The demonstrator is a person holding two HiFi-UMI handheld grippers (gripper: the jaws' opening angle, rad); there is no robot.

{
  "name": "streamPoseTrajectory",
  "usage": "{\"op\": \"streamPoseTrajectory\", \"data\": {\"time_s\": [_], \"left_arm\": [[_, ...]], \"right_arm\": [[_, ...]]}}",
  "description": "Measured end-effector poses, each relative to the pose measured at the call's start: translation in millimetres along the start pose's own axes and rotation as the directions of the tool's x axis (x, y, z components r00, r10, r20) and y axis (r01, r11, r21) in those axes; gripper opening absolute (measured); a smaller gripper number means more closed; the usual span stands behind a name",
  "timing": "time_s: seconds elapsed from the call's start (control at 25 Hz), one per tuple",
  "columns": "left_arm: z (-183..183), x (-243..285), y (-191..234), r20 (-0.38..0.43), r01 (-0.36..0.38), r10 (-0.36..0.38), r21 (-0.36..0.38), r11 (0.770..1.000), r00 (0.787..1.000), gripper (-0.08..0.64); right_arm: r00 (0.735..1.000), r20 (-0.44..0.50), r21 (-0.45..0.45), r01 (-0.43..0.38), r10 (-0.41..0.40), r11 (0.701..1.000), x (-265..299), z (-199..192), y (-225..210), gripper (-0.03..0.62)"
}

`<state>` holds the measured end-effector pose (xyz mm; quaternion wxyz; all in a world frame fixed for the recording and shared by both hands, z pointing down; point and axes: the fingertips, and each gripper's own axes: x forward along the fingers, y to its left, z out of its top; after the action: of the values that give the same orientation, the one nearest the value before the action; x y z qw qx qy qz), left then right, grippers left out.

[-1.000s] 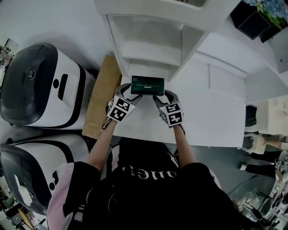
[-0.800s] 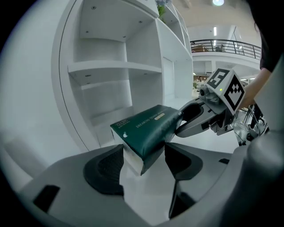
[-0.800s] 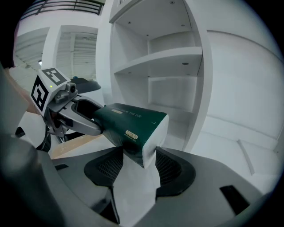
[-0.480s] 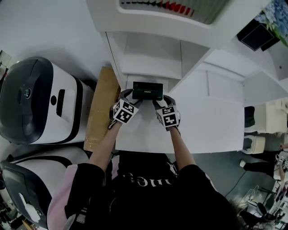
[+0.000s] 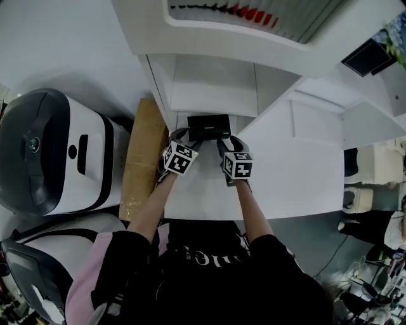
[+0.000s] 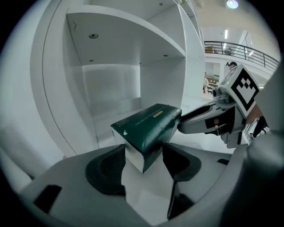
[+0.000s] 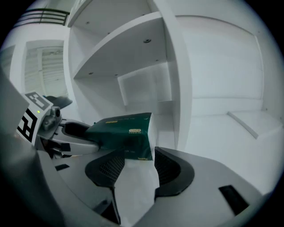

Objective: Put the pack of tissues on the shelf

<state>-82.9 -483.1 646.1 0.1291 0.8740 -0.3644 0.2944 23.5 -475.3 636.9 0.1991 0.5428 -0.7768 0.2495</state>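
Note:
The dark green pack of tissues lies flat at the mouth of the white shelf's lower compartment. My left gripper holds its left end and my right gripper its right end. In the left gripper view the pack's near corner sits between the left gripper's pads, which press on it. In the right gripper view the pack's white end is clamped in the right gripper. Both pairs of jaws have just been closing with the pack between them.
A brown cardboard sheet leans beside the shelf's left wall. Two white-and-black machines stand further left. The white tabletop spreads to the right. An upper shelf holds red items. The compartment's side walls stand close on both sides.
Both grippers have carried the pack away from me and lowered it, from the tabletop's middle to the mouth of the lower compartment.

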Motion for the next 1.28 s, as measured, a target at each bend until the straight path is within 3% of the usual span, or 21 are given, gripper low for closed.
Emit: {"op": "streamPoseTrajectory", "data": {"time_s": [0.28,0.68,1.0,1.28], "left_arm": [[16.5,22.5,1.8,0.017,0.009,-0.008,-0.08,0.997,1.0,0.27],[30.6,59.3,18.2,0.035,-0.001,0.004,-0.098,0.995,0.999,0.27],[37.2,29.8,17.0,0.064,0.007,0.001,-0.13,0.991,0.998,0.27],[14.2,-14.3,-3.5,0.102,0.032,-0.016,-0.161,0.986,0.995,0.265]], "right_arm": [[1.0,0.004,0.028,0.019,-0.019,0.999,-30.9,-11.3,-9.6,0.23],[1.0,-0.011,0.048,0.014,-0.013,0.999,-66.8,-35.8,-8.3,0.23],[0.999,-0.015,0.029,-0.032,0.033,0.999,-85.2,-35.1,4.7,0.23],[0.992,-0.009,-0.008,-0.126,0.126,0.992,-105.5,-28.2,30.5,0.23]]}}
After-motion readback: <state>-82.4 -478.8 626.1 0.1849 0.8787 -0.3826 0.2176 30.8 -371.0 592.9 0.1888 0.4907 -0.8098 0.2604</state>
